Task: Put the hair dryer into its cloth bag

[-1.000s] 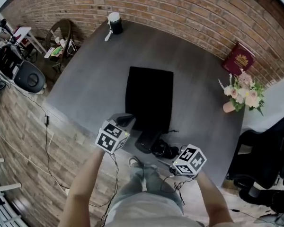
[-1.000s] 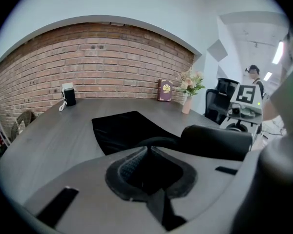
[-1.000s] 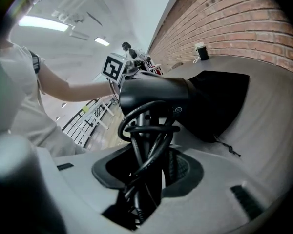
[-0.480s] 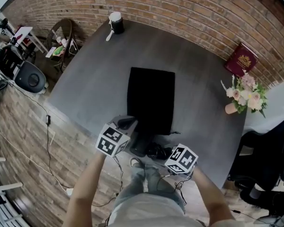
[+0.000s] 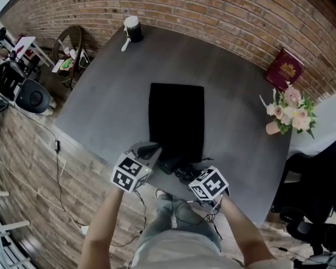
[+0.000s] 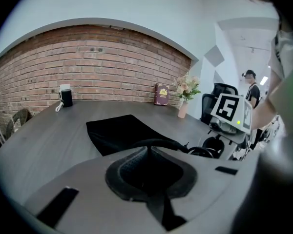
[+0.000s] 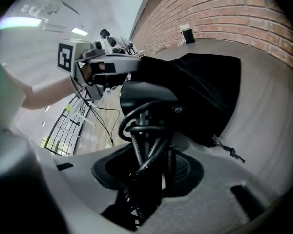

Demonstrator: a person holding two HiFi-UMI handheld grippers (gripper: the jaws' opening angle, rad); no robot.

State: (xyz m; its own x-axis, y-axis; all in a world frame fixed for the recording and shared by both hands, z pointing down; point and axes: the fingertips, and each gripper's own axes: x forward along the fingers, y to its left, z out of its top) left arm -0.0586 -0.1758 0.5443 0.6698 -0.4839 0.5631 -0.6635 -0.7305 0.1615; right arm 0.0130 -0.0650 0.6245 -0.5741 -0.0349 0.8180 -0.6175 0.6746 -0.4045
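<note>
The black cloth bag [image 5: 176, 116] lies flat on the grey table [image 5: 106, 100], its mouth toward me. My left gripper [image 5: 154, 149] is shut on the near left edge of that mouth; in the left gripper view [image 6: 147, 152] the black rim [image 6: 156, 143] rises to its jaws. The black hair dryer [image 5: 171, 165] sits at the bag's mouth with its coiled cord [image 5: 187, 175]. My right gripper [image 5: 191, 179] is shut on the dryer's handle and cord [image 7: 145, 130]. In the right gripper view the dryer's head [image 7: 146, 92] points at the bag [image 7: 205, 87].
A black cylinder with a white top [image 5: 134, 28] stands at the table's far edge. A red book [image 5: 281, 69] and a vase of flowers [image 5: 284, 112] are at the right. The table's near edge [image 5: 101, 156] runs under my hands. A black office chair [image 5: 316, 186] is at the right.
My right gripper has moved left and down with the hair dryer, bringing it up to the bag's mouth. The left gripper has kept its hold in place.
</note>
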